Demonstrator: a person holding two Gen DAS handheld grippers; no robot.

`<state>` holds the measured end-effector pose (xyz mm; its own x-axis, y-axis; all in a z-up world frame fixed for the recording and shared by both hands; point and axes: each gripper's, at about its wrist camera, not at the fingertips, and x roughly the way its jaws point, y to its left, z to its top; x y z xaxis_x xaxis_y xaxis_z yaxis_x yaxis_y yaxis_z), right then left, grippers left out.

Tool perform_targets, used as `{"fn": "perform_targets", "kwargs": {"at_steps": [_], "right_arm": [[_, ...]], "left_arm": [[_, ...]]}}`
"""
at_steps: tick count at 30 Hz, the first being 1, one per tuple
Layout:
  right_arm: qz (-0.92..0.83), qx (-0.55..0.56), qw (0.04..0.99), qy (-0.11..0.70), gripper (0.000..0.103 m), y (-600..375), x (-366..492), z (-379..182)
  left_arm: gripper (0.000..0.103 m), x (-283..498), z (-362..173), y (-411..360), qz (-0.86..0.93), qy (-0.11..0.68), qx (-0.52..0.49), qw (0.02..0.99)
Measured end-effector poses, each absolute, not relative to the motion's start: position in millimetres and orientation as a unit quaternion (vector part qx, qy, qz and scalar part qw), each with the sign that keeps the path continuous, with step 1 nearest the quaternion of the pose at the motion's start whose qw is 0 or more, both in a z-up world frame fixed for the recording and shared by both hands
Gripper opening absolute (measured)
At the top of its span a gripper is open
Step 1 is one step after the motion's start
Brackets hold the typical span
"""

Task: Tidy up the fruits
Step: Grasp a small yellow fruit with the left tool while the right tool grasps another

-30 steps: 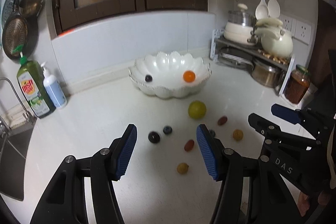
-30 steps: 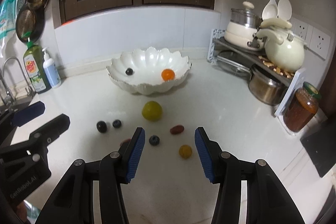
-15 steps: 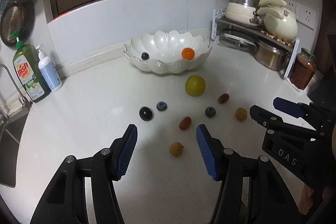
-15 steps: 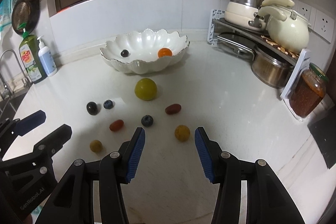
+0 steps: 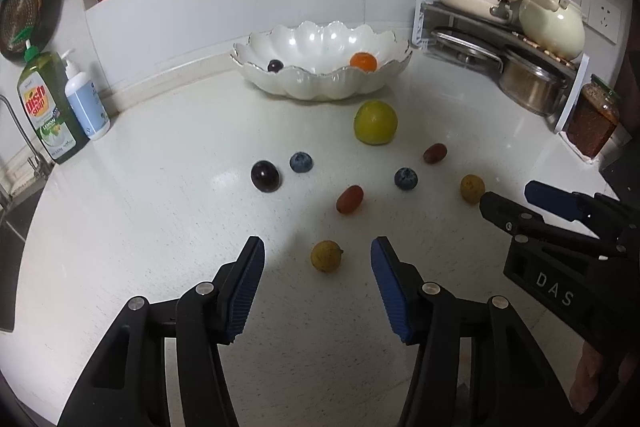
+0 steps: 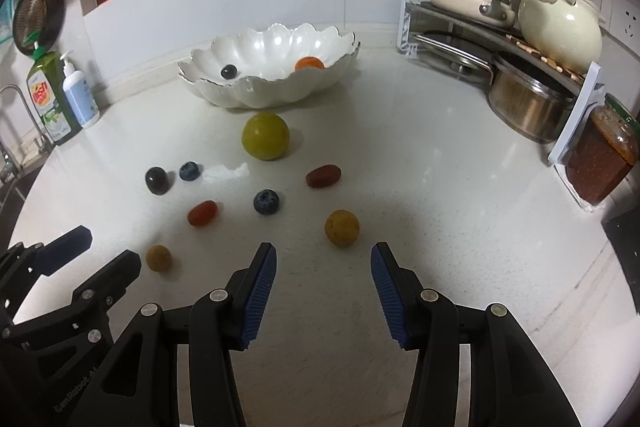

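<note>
We work on a white kitchen countertop (image 5: 140, 227) set against a pale backsplash, with dark cabinets above. Our left gripper (image 5: 318, 277) has just been narrowing its jaws a little, yet they stand released, and a small yellow-brown fruit (image 5: 326, 255) lies on the counter just ahead of the gap, touching neither pad. Our right gripper (image 6: 323, 279) is likewise released and empty, with a second yellow-brown fruit (image 6: 341, 228) just in front of its opening, a shade towards the left pad.

Further out lie a red oblong fruit (image 5: 349, 199), a blueberry (image 5: 405, 178), a dark grape (image 5: 265, 176), another blueberry (image 5: 301, 162), a darker red fruit (image 5: 435, 153) and a large green-yellow fruit (image 5: 375, 122). Towards the counter's back edge stands the scalloped white bowl (image 5: 304, 89), already holding a dark grape (image 5: 275, 66) and an orange fruit (image 5: 363, 61). Soap bottles (image 5: 60, 107) stand at the left edge, a pot rack (image 5: 500, 39) in the right back corner.

We judge the step to be a two-handed pick of the nearest fruits. To do it well, we should bring each gripper down until its pads flank the fruit at mid-height, centre the right one slightly leftward, then close gently: these fruits are round and will likely roll if one pad nudges first
</note>
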<state>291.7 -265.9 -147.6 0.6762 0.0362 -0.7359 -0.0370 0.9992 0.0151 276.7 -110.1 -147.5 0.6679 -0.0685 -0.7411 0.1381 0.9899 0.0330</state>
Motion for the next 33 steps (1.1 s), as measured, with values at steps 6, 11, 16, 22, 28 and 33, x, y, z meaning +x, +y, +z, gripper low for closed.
{"fn": "perform_targets", "kwargs": {"at_steps": [6,11,16,22,28,33], "right_arm": [[0.021,-0.008,0.911,0.411,0.051,-268.1,301.7,-157.3],[0.024,-0.005,0.908,0.418,0.051,-271.2,311.2,-162.9],[0.025,-0.012,0.905,0.424,0.051,-271.7,320.5,-168.5],[0.025,-0.009,0.901,0.432,0.05,-274.9,331.4,-177.5],[0.025,-0.014,0.901,0.432,0.05,-275.7,339.9,-180.3],[0.026,-0.012,0.9,0.435,0.05,-274.2,344.1,-183.4]], "left_arm": [[0.052,282.4,-155.5,-116.0,-0.044,0.403,0.057,0.912],[0.052,290.4,-164.6,-120.7,-0.044,0.417,0.056,0.906],[0.05,297.2,-172.5,-123.2,-0.04,0.427,0.054,0.902],[0.047,302.2,-178.6,-126.1,-0.037,0.434,0.058,0.898],[0.041,305.8,-183.6,-126.2,-0.036,0.442,0.053,0.895],[0.038,308.5,-187.3,-123.8,-0.031,0.449,0.048,0.892]]}}
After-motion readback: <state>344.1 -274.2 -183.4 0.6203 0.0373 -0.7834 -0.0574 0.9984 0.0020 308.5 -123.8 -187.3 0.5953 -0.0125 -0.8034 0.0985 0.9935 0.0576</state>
